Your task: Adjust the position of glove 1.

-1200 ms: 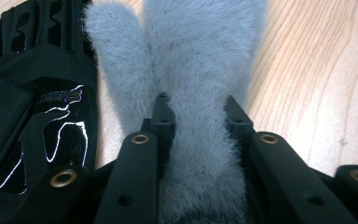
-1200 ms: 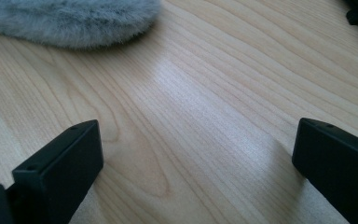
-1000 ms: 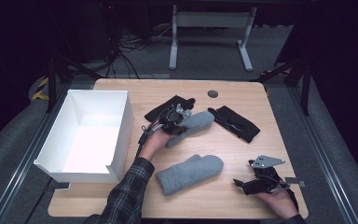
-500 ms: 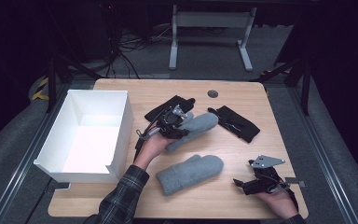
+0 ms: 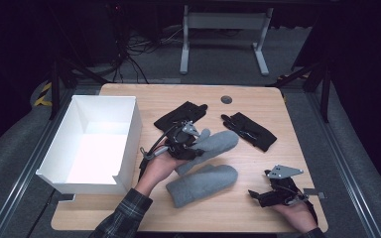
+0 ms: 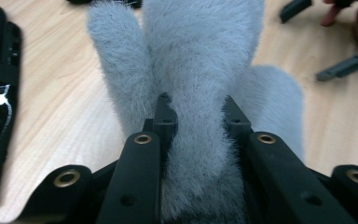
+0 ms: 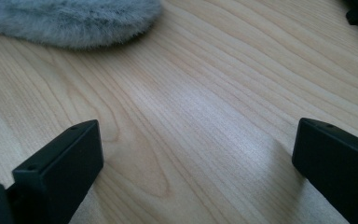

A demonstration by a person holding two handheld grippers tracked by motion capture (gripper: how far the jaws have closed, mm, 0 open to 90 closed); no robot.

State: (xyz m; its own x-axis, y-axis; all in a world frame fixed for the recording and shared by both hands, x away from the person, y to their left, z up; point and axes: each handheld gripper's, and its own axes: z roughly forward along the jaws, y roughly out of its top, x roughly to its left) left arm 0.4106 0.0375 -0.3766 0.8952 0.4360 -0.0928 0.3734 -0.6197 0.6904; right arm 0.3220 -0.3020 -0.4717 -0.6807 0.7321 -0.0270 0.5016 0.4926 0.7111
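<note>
I count two grey fuzzy mittens (image 5: 213,144) (image 5: 202,184) on the surface (image 5: 258,99), and two black gloves (image 5: 181,115) (image 5: 249,130). There is one white box (image 5: 92,144). I have two hand-held grippers, one left (image 5: 184,144) and one right (image 5: 277,191). I also see one small dark round disc (image 5: 226,99).

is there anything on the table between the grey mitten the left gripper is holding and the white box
Nothing visible. The left gripper is shut on the grey mitten; only bare table separates it from the white box.
</note>
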